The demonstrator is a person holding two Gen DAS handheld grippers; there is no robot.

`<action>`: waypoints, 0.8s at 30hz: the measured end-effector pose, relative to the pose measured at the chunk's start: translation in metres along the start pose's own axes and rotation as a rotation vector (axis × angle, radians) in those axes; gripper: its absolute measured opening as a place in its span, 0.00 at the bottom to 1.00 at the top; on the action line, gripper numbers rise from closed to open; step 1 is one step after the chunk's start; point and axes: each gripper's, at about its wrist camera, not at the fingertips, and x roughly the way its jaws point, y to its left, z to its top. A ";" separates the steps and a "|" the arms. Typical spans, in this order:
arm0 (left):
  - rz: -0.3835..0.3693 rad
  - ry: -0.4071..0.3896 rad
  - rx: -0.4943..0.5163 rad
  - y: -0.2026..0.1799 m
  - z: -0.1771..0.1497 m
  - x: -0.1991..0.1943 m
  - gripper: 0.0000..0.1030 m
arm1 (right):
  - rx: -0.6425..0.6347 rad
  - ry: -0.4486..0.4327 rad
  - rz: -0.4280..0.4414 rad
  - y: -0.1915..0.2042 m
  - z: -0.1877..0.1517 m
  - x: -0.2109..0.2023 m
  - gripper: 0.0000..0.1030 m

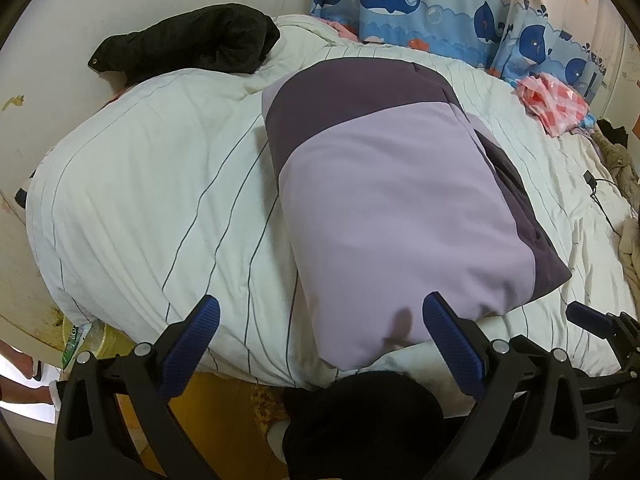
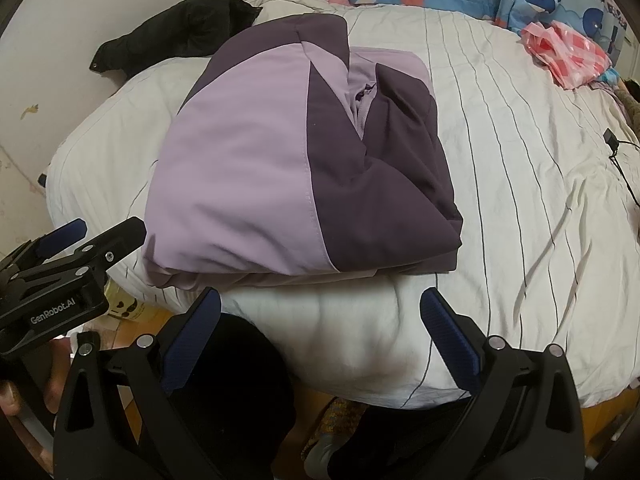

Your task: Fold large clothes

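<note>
One folded purple jacket point(image 2: 300, 164) on striped quilt point(image 2: 500, 160), two claws – left claw point(image 1: 320, 344), right claw point(image 2: 320, 332) – both spread.

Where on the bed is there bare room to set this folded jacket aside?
Widest bare stretch: the white striped quilt between the folded purple two-tone jacket and the pink checked plastic bag. A second patch lies left of the jacket, below the black coat. The far right edge is crowded: a black cable and bunched clothes.

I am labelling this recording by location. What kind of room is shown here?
Most likely a bedroom in a home: a bed with a white striped quilt, a whale-print curtain behind it, and clothes on it, such as the folded purple jacket.
</note>
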 end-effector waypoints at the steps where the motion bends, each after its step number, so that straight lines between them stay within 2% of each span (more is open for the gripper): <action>1: -0.002 0.001 0.000 0.000 0.001 0.001 0.94 | 0.001 0.000 0.000 0.000 0.000 0.000 0.93; 9: -0.031 0.009 0.000 -0.002 -0.001 0.000 0.94 | 0.004 -0.001 0.000 0.001 0.001 -0.001 0.93; 24: -0.021 0.014 0.000 -0.004 -0.001 0.000 0.94 | 0.005 0.002 0.001 0.003 0.000 0.001 0.93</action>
